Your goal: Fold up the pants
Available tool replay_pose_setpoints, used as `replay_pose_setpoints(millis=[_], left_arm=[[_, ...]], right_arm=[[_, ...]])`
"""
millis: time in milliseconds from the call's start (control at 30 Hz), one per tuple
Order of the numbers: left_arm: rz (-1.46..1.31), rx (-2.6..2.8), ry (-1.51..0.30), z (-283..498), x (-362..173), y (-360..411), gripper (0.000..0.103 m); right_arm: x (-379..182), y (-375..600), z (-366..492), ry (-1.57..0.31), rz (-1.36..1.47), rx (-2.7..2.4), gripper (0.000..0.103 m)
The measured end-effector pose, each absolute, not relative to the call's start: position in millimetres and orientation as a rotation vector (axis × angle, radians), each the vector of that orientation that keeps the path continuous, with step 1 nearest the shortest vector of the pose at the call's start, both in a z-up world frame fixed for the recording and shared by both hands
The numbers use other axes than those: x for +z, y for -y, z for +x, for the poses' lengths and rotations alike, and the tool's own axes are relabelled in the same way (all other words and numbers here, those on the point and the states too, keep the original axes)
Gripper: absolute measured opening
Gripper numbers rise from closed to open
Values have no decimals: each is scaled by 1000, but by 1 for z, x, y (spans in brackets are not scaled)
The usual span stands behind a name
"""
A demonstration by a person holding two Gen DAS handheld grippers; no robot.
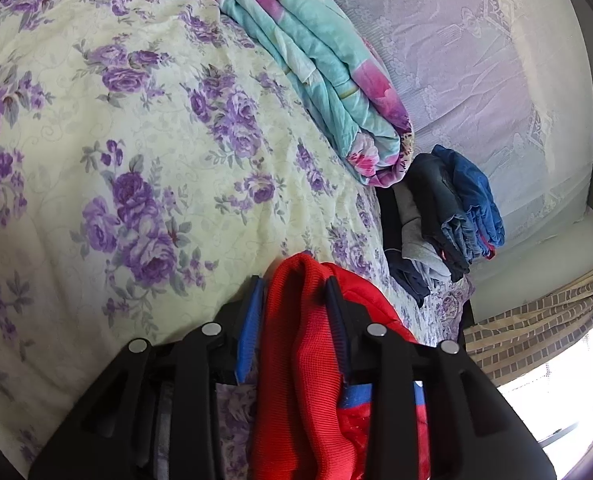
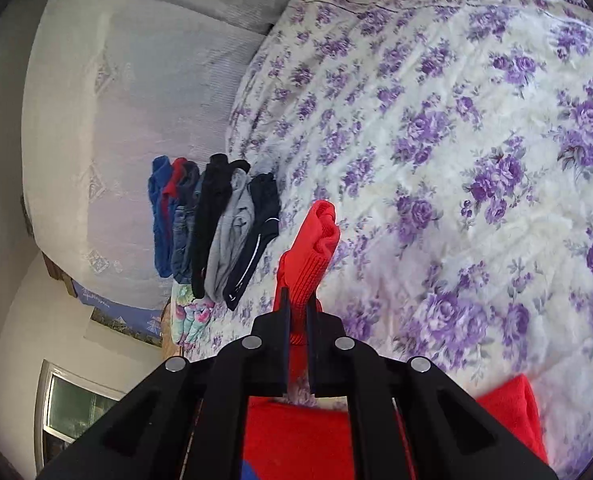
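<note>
Red pants (image 1: 296, 360) bunch between the jaws of the left gripper (image 1: 294, 292), which stand narrow and clamp the thick fabric just above the flowered bedspread (image 1: 136, 140). On the other side, the right gripper (image 2: 296, 308) is pinched tight on a ribbed cuff of the same garment. Farther off, a stack of folded clothes (image 2: 216, 228) sits at the bed's edge, near a rolled quilt (image 1: 316, 72).

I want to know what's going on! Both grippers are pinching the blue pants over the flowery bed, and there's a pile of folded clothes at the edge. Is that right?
Almost. The pants are red, not blue, as the right wrist view shows. The rest holds: the left gripper and right gripper both pinch them over the flowery bed, with the pile of folded clothes at its edge.
</note>
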State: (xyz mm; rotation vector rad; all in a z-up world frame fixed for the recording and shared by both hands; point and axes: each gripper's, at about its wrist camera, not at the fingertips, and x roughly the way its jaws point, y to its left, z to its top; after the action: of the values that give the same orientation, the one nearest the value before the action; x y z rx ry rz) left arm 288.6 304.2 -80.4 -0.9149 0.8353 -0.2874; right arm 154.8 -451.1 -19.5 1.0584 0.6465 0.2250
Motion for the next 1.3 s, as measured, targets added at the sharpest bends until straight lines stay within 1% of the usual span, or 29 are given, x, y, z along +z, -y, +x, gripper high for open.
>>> replay_pose_setpoints(millis=[67, 133, 233, 267, 300, 367, 400, 433, 467, 500, 533, 667, 800, 900, 1000, 1033, 1067, 1100, 1133, 1167, 1300], left_arm=[[-914, -289, -834, 289, -81, -304, 32], [-909, -288, -833, 290, -81, -304, 33], [-896, -291, -829, 293, -80, -302, 34], [-897, -293, -827, 292, -80, -302, 35], [-902, -296, -823, 292, -81, -302, 35], [-922, -303, -813, 291, -82, -305, 35], [-931, -306, -807, 290, -82, -306, 35], [-938, -307, -804, 290, -83, -307, 35], [-938, -308, -804, 289, -82, -307, 35], [-935, -306, -807, 290, -82, -307, 35], [-931, -305, -809, 291, -82, -306, 35], [-921, -307, -814, 291, -81, -305, 37], [-908, -311, -815, 292, -80, -302, 39], [-903, -313, -816, 292, -80, -302, 41], [-892, -321, -814, 294, -79, -300, 43], [-891, -324, -813, 293, -79, -300, 44], [-891, -327, -812, 293, -79, -300, 44], [-893, -328, -810, 293, -79, -300, 44], [-896, -330, -809, 293, -79, -301, 44], [-898, -330, -807, 293, -79, -301, 44], [-902, -330, -801, 292, -78, -301, 44]], right_arm=[[-4, 450, 147, -608, 1079, 251, 6], [8, 454, 159, -581, 1098, 241, 6], [14, 468, 232, -634, 1116, 156, 7], [9, 474, 261, -668, 1149, 123, 10], [5, 482, 294, -703, 1177, 93, 10], [1, 487, 327, -694, 1184, 64, 10], [5, 486, 335, -667, 1144, 54, 11], [10, 483, 338, -661, 1084, 50, 22], [11, 480, 337, -665, 1035, 62, 46], [11, 476, 333, -680, 978, 77, 58], [8, 473, 328, -702, 939, 74, 66], [-26, 479, 302, -795, 885, 52, 66], [-65, 488, 287, -843, 1062, 103, 65], [-80, 477, 297, -857, 1162, 177, 65], [-84, 460, 322, -880, 1161, 223, 65], [-88, 454, 332, -894, 1153, 210, 63], [-90, 451, 339, -886, 1156, 188, 43], [-93, 448, 342, -878, 1162, 169, 27], [-92, 446, 341, -862, 1173, 165, 14], [-88, 445, 334, -827, 1174, 160, 12], [-49, 447, 273, -721, 1143, 188, 10]])
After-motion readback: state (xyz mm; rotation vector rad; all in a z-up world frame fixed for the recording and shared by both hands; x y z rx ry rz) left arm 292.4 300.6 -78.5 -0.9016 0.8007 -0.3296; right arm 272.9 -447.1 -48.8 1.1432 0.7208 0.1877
